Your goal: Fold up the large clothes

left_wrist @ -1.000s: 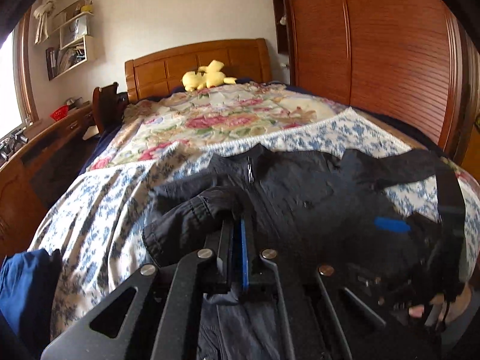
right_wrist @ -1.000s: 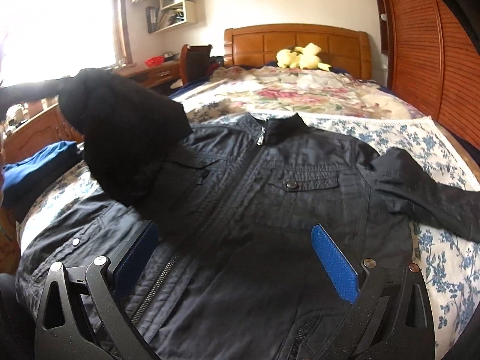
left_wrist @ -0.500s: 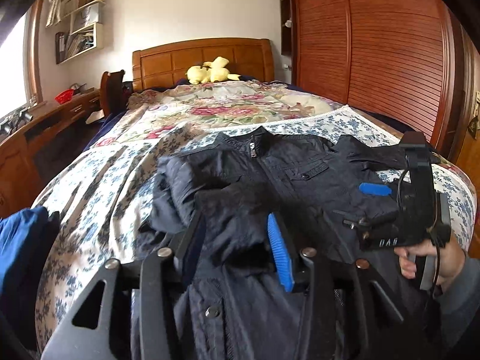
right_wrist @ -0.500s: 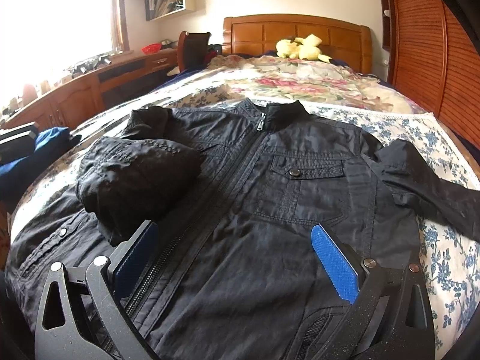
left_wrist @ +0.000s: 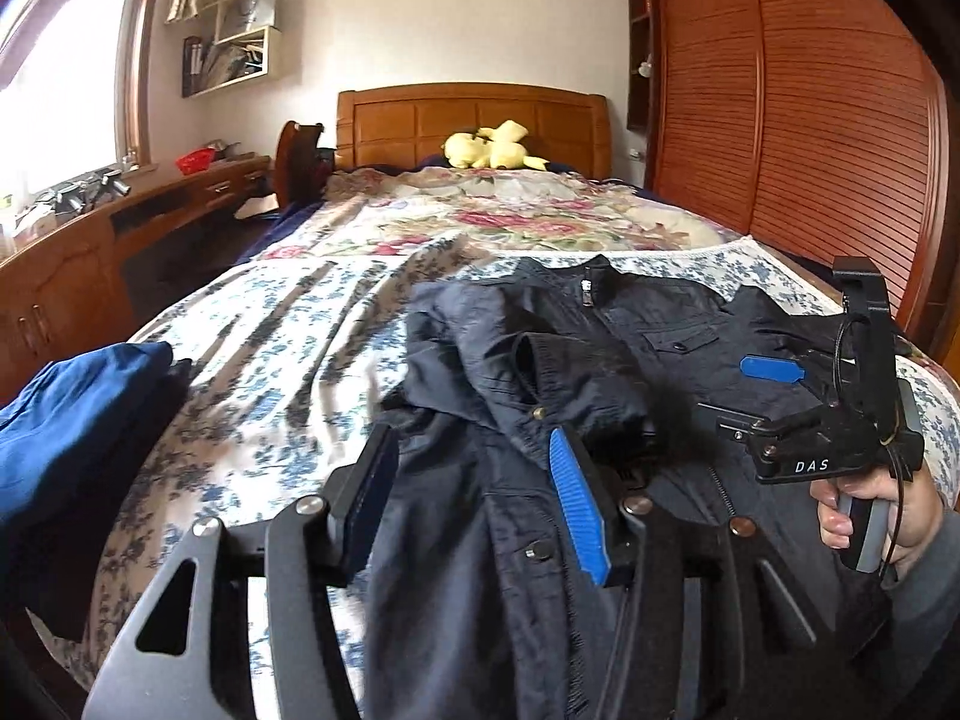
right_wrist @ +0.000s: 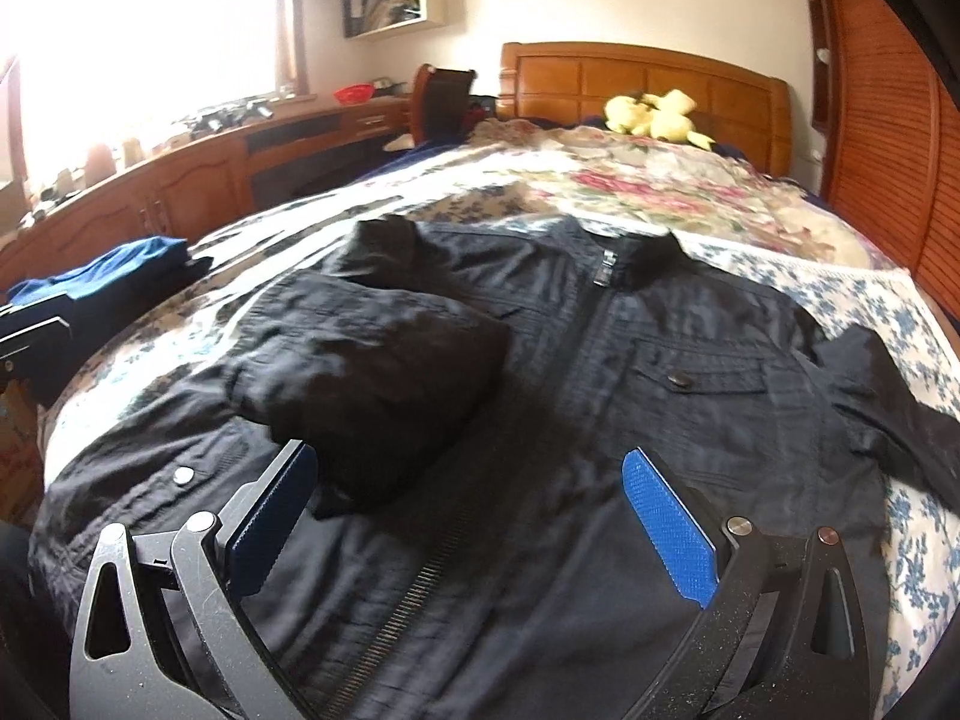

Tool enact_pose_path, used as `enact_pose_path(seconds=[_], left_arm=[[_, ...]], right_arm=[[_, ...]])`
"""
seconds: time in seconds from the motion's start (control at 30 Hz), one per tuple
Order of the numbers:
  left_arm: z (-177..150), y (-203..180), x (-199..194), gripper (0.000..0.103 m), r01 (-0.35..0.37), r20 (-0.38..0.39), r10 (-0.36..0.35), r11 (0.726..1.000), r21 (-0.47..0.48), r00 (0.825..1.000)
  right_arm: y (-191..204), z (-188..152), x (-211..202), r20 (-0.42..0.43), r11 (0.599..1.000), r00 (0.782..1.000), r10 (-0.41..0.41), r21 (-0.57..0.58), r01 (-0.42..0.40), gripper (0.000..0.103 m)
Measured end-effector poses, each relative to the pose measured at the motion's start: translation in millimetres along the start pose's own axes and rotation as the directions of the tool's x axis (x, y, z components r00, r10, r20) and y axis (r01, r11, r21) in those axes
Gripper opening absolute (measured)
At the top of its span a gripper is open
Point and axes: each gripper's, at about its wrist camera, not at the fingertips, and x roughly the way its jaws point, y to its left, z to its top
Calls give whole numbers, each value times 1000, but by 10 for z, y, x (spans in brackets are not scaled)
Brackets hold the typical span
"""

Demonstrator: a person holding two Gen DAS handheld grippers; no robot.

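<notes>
Beside the left tool (left_wrist: 474, 495), white "DAS" lettering is showing on the right tool (left_wrist: 774, 369).
Both are hanging released over the dark jacket (right_wrist: 600, 420), the left's jaws opening.

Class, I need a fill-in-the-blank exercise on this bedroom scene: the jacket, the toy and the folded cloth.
1. The dark zip-front jacket lies spread on a floral ____.
2. One sleeve is folded across the jacket's ____.
3. The soft toy by the wooden headboard is ____ in colour.
4. The folded cloth beside the jacket is ____.

Missing words: bedspread; front; yellow; blue
</notes>
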Motion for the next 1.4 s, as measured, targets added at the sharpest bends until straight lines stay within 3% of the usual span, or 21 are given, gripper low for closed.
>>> enact_pose_path(seconds=[0.33,0.57,0.7,0.83,0.93,1.0,1.07,1.17,1.4], left_arm=[[-67,308,-160,52,-34,16,34,999,-33,999],[-82,440,-250,52,-34,33,36,998,-60,999],[-93,486,-278,52,-27,40,30,997,-69,999],[-98,507,-275,52,-14,45,17,997,-76,999],[-100,498,-272,52,-6,47,10,997,-80,999],[-106,469,-282,52,-6,48,10,997,-78,999],[-108,437,-288,52,-5,49,9,997,-72,999],[-112,382,-290,52,-1,50,4,998,-64,999],[-117,209,-242,52,20,45,-18,999,-44,999]], right_arm=[[543,246,204,-11,994,998,57,-92,-57,103],[805,475,460,-71,986,994,84,-141,-94,103],[936,473,644,-125,976,990,71,-194,-95,102],[978,355,860,-191,967,982,2,-250,-51,102],[950,284,935,-215,958,976,-38,-287,-26,86],[905,274,890,-210,955,977,-36,-296,-29,43],[837,298,789,-191,959,981,-20,-281,-35,25],[708,376,508,-108,968,994,2,-248,-29,16],[315,514,-457,112,990,994,6,-137,10,15]])
